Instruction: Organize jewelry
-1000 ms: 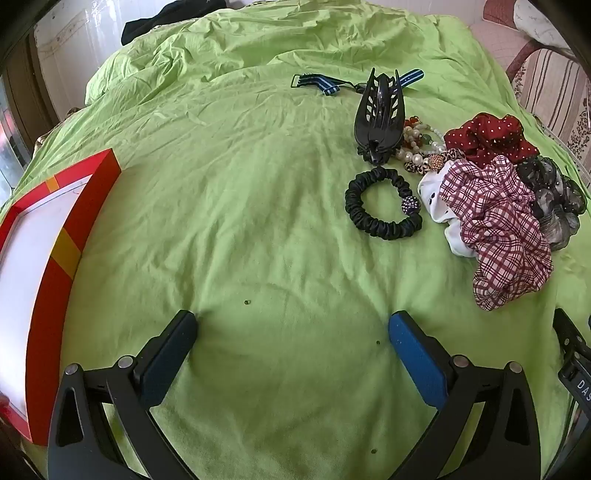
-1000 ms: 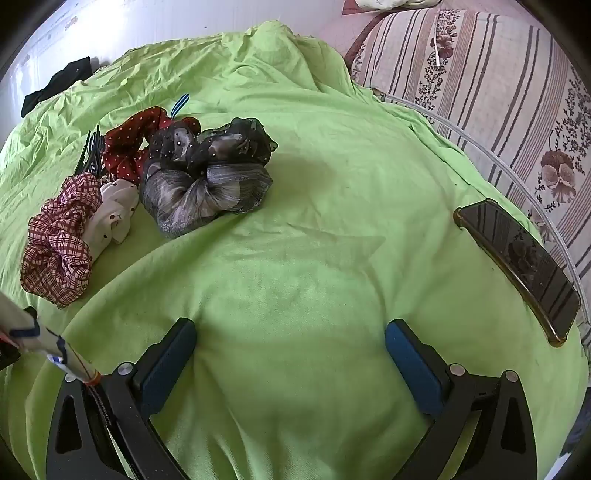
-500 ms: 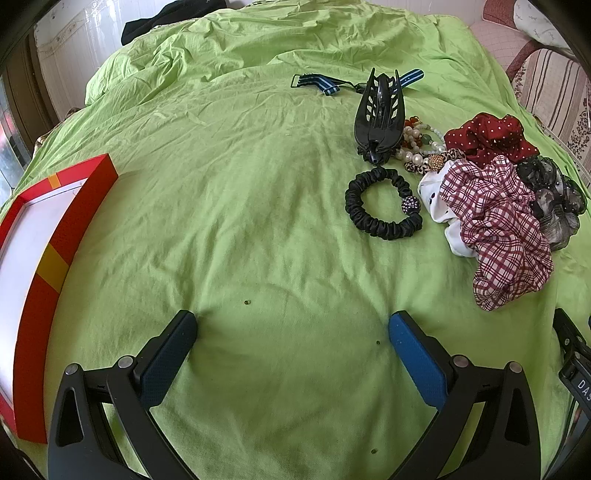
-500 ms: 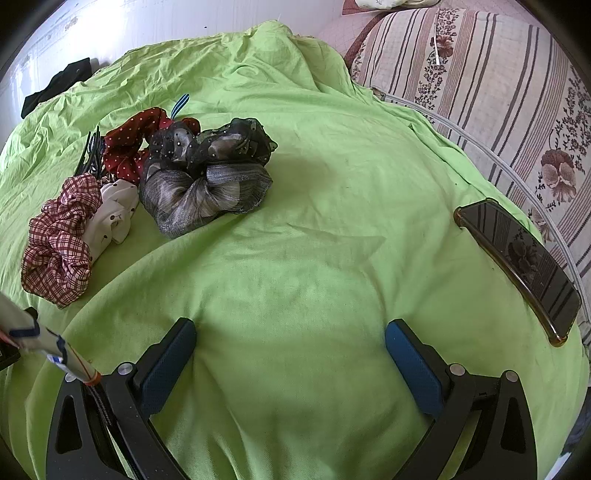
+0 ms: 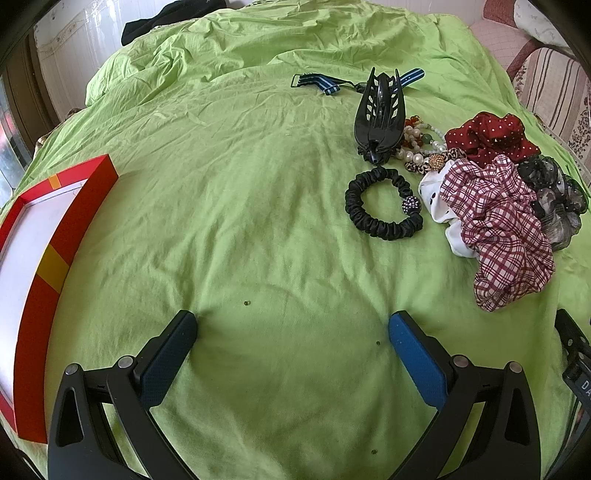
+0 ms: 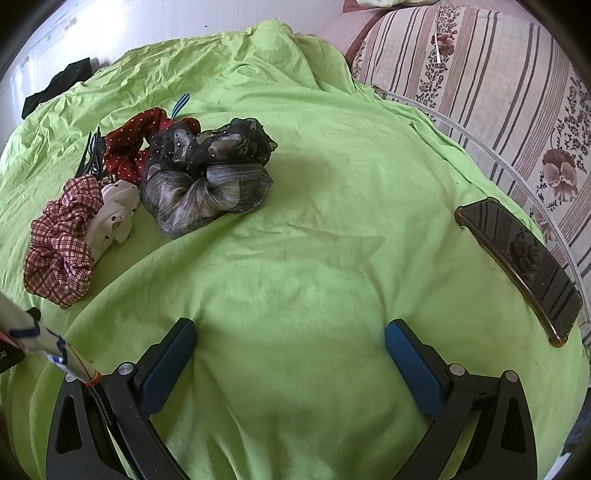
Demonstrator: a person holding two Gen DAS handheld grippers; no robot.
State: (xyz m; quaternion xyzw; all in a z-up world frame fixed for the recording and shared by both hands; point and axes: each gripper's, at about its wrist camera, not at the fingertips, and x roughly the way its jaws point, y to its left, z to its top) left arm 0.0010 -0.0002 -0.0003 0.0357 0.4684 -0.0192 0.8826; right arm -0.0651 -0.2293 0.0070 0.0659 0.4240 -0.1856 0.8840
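On the green sheet lie a black scrunchie with a bead [image 5: 384, 203], a black claw clip [image 5: 378, 116], a bead bracelet [image 5: 421, 149], a red dotted scrunchie [image 5: 491, 138] [image 6: 129, 147], a plaid scrunchie [image 5: 498, 229] [image 6: 61, 236], a white scrunchie [image 6: 116, 214] and a grey sheer scrunchie [image 6: 207, 181]. A striped blue band [image 5: 321, 83] lies farther back. A red box with a white inside [image 5: 33, 258] sits at the left. My left gripper [image 5: 291, 332] is open and empty, short of the black scrunchie. My right gripper [image 6: 290, 339] is open and empty over bare sheet.
A phone [image 6: 524, 258] lies near the right edge of the bed by a striped floral cushion [image 6: 498, 81]. A dark garment [image 5: 166, 14] lies at the far edge. The green sheet [image 5: 221, 166] between box and scrunchies is wrinkled.
The red box has shifted slightly left in the left wrist view and back; the left gripper has barely moved. The right wrist view is unchanged.
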